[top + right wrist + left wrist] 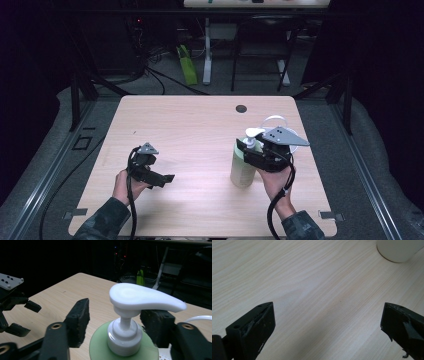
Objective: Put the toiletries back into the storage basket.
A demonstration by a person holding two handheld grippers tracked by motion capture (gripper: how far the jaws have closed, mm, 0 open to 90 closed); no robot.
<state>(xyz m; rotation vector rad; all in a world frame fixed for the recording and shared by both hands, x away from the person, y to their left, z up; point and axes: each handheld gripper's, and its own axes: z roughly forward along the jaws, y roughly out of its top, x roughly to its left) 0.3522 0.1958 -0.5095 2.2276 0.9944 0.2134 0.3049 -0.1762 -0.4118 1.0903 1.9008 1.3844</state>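
A pale green pump bottle (242,170) with a white pump head (142,298) stands upright on the wooden table (195,130), right of centre. My right gripper (251,148) reaches in at the bottle's top. Its jaws flank the white collar (124,338) under the pump head, and a gap shows between the left jaw and the collar. My left gripper (328,320) hovers low over bare wood at the front left, open and with nothing in it. The bottle's base (398,250) shows at the top right of the left gripper view. That left gripper (25,318) also appears far left in the right gripper view.
A thin white loop (276,120) lies on the table just behind the right gripper. A dark round hole (241,108) sits near the table's far edge. Beyond the table are desk legs, cables and a green object (187,65) on the floor.
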